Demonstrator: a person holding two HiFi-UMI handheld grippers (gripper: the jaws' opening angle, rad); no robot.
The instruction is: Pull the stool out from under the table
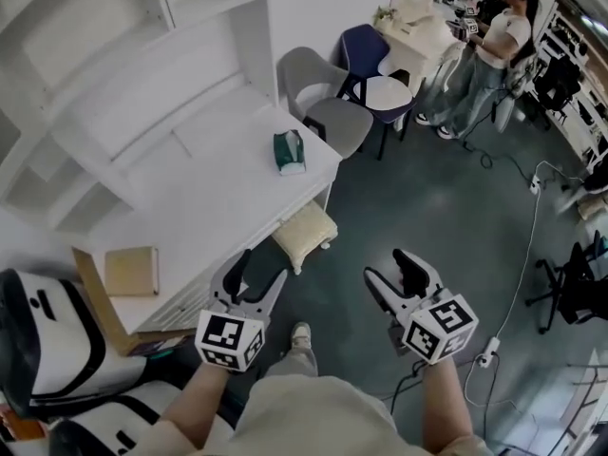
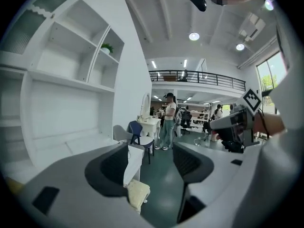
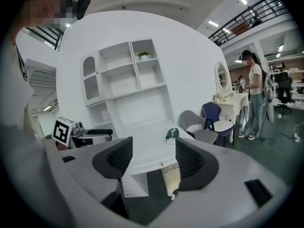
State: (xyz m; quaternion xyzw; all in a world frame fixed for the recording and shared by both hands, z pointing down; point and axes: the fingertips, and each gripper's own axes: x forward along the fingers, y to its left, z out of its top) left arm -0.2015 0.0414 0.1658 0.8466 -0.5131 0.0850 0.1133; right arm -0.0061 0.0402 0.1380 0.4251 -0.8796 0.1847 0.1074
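The stool (image 1: 305,235) has a cream cushion and stands half under the front corner of the white table (image 1: 218,198). It also shows low between the jaws as the cushion (image 2: 137,194) in the left gripper view and the stool (image 3: 171,177) in the right gripper view. My left gripper (image 1: 261,272) hovers open just near of the stool, by the table's edge. The right gripper (image 1: 391,269) is open too, over the floor to the stool's right. Nothing is between either pair of jaws, and neither touches the stool.
A green tissue box (image 1: 289,152) lies on the table, with white shelving (image 1: 114,74) behind. Beyond are a grey chair (image 1: 332,112), a blue chair (image 1: 369,53) and a standing person (image 1: 494,50). Cables and a power strip (image 1: 489,350) lie on the floor at right. Black-and-white bags (image 1: 57,340) sit at left.
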